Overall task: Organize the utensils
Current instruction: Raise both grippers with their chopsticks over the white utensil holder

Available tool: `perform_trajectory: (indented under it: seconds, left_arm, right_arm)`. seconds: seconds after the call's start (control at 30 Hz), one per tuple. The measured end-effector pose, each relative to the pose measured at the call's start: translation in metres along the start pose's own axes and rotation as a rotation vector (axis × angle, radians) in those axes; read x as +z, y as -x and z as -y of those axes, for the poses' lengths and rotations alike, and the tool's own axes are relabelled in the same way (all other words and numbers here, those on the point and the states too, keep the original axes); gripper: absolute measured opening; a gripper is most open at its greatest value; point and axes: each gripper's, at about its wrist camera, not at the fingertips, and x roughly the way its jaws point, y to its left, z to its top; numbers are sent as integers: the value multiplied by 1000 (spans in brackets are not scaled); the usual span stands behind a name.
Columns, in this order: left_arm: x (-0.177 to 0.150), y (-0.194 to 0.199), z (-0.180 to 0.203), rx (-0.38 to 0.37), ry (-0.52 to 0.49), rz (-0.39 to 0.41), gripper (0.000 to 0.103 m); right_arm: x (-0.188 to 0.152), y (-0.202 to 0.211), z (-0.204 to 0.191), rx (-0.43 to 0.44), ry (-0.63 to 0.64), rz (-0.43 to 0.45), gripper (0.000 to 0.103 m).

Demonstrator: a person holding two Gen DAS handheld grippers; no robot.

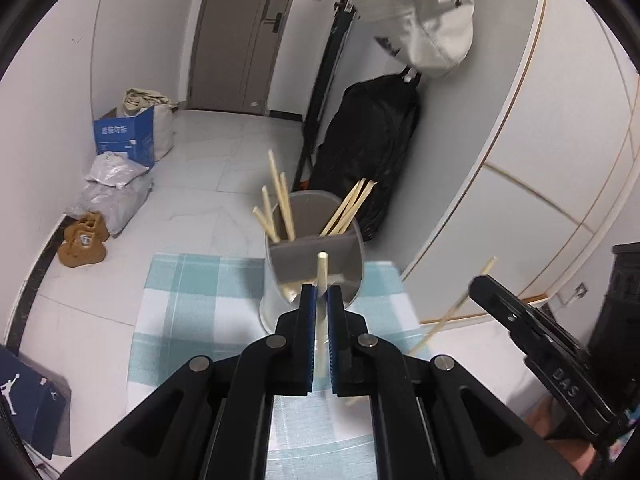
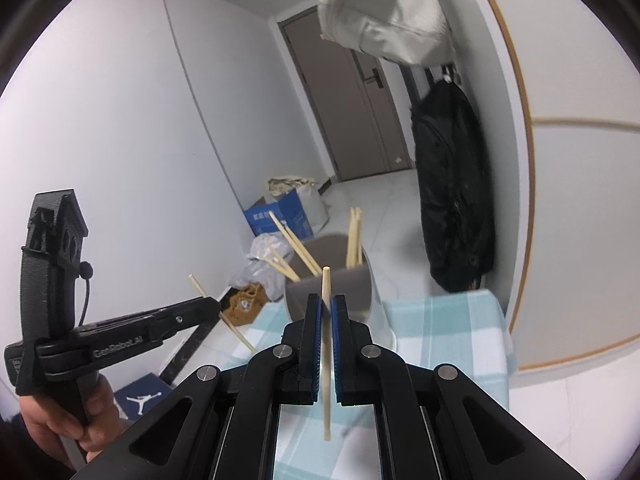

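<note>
- Left wrist view: the left hand-held gripper (image 1: 320,294) pinches one chopstick (image 1: 321,316) upright between its blue pads, just before the grey holder (image 1: 316,256) of chopsticks on the checked counter (image 1: 192,304).
- Right hand-held gripper (image 2: 327,304) likewise clamps its own chopstick (image 2: 326,352), near that holder.

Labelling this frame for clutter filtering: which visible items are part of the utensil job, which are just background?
Job:
left gripper, shut on a chopstick
right gripper, shut on another chopstick
grey holder with chopsticks
checked cloth

Background:
blue box
brown shoes
black coat
white bag
door
</note>
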Motion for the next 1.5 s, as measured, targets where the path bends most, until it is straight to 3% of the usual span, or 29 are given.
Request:
perform_trajectory:
  seconds: [0.33,0.73,1.07,1.5]
  left_arm:
    - [58,36,17,-15,-69,127,1]
    - [114,29,12,7,-80,155,1]
    - [120,-22,-5,31,-71,98,1]
    - [108,-71,-13,-32,-74,-34,1]
  right_arm:
    - [70,3,-15,-3,29,69,4]
    - [147,-29,-24,-6,66,112,4]
    - [150,-90,-13,-9,76,66,4]
    - [125,-140,4,4,89,-18,4]
